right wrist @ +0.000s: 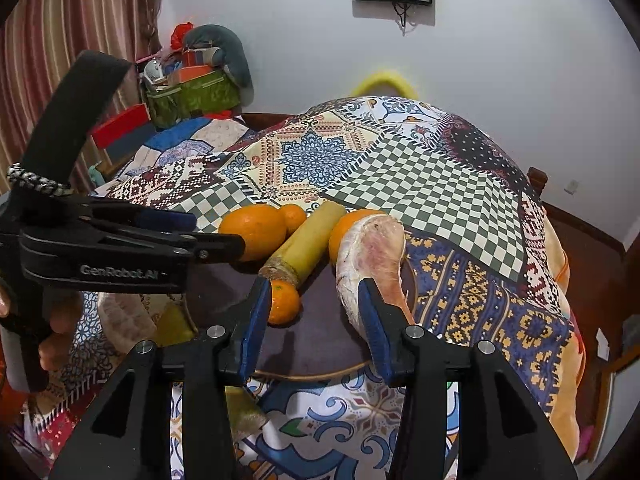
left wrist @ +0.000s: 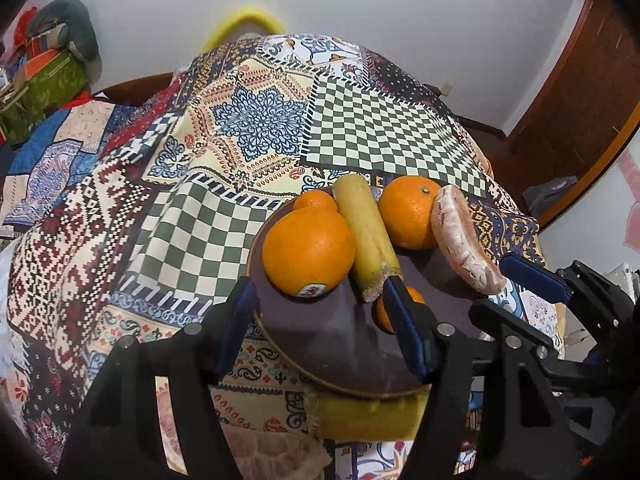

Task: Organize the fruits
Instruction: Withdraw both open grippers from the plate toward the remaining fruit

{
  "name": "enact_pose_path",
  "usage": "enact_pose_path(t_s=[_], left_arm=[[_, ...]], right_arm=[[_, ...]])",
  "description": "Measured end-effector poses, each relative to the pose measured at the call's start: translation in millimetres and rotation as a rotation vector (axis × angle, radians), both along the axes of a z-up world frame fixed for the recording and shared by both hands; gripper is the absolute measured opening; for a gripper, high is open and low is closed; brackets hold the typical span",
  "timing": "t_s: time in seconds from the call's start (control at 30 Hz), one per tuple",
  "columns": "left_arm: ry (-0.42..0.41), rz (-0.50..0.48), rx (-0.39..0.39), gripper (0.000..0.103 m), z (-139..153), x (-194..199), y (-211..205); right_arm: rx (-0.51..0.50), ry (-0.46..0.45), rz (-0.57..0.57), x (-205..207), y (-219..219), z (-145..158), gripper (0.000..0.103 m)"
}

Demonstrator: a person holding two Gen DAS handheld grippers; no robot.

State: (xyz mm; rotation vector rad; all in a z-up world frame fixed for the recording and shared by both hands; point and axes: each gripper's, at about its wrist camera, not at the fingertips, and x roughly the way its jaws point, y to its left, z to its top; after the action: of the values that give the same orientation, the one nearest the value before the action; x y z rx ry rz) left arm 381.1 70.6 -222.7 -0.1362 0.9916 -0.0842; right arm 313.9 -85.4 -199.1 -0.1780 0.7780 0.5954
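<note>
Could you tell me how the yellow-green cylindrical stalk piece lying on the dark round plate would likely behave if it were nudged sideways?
The yellow-green cylindrical stalk piece is round and smooth-sided, so it would probably roll. The large orange with a sticker sits close on one side and would likely stop it. It looks straight and woody, so probably stiff. Its end overlaps the small orange, which might shift on the dark round plate.

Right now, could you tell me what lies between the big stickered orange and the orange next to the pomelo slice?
A sugarcane piece lies between the two oranges; the left wrist view shows it best.

My left gripper finger hides most of a small orange; plate covers a 2nd cane piece; bottom edge crops a pomelo segment.
</note>
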Motion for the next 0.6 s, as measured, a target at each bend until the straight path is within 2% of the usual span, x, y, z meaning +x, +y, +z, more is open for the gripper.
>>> enact_pose_path(t_s=[0.43, 0.6], left_arm=[[-0.083, 0.023, 0.019, 0.065, 44.6, -52.7, 6.2], [-0.106, 0.024, 0.06, 0.066, 57.0, -80.8, 7.6]], right_arm=[[0.004, -0.008, -0.003, -26.4, -7.2, 17.1, 0.041], [0.015, 0.001, 0.003, -43.2, -8.1, 21.6, 0.042]])
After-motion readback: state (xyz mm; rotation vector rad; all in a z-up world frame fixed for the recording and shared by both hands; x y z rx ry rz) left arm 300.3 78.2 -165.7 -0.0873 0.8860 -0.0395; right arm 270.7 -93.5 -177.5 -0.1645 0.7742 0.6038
